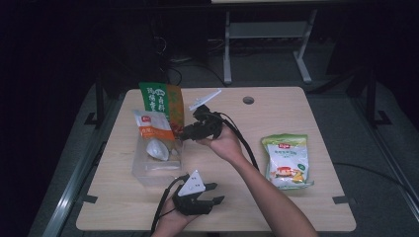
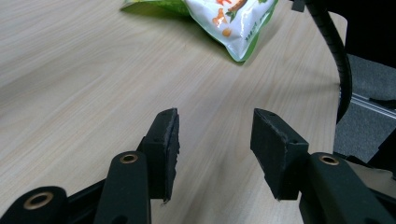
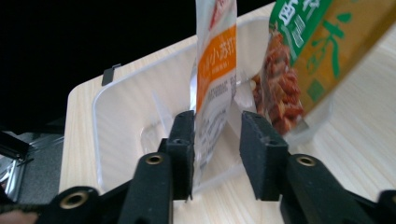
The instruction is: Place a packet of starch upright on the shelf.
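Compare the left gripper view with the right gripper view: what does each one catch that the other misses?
Left gripper view alone: the white-and-green snack bag lying flat, and a black ribbed cable; the left hand-held gripper is open over bare wood.

Right gripper view alone: the clear plastic bin, the white-and-orange pouch standing between the open jaws of the right hand-held gripper, and the green-and-orange bag.

Both: the light wooden tabletop.

Left hand-held gripper point(image 1: 213, 193) parted, low; right hand-held gripper point(image 1: 184, 132) seemingly parted, outstretched.
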Available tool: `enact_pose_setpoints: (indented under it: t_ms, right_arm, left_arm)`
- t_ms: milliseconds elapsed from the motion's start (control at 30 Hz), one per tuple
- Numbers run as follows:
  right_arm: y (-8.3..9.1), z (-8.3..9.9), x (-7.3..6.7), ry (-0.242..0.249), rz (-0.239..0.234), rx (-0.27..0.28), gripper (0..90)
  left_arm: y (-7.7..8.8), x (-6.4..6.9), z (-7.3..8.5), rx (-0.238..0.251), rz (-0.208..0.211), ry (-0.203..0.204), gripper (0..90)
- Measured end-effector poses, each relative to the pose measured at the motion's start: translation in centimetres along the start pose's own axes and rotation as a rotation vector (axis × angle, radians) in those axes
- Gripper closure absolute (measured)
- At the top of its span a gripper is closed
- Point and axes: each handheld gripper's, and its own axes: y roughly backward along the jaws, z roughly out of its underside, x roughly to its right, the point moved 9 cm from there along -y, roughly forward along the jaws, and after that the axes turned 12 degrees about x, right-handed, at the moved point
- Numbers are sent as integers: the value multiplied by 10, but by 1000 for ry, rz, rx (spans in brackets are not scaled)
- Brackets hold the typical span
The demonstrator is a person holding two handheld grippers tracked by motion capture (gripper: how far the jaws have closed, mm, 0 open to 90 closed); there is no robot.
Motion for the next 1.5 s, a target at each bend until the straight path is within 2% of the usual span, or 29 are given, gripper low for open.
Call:
enact_pose_setpoints:
  t_ms: [167, 233, 500, 533, 867, 1100, 1233, 1500]
  right_arm:
    - [17, 7, 4, -8, 10, -6, 599]
    - [23, 12, 8, 6, 18, -13, 583]
    - [53, 25, 17, -37, 44, -2, 551]
    - [57, 27, 19, -27, 51, -1, 544]
    - [96, 45, 32, -63, 107, 4, 495]
    - [113, 55, 38, -86, 127, 13, 477]
    - [121, 62, 41, -102, 139, 1, 454]
    - [141, 75, 49, -115, 167, -1, 448]
  left_arm:
    - [-1, -1, 0, -1, -3, 0, 504]
    - [-1, 0, 1, -4, 0, 5, 503]
    - [-2, -2, 1, -7, -7, 13, 495]
    - [-2, -2, 1, -6, -6, 13, 494]
    - [-5, -1, 2, -14, 0, 13, 482]
    - [-7, -1, 2, -20, 9, 1, 482]
    - [-8, -1, 2, -22, 5, -4, 476]
    - [-10, -3, 2, -18, 2, 17, 461]
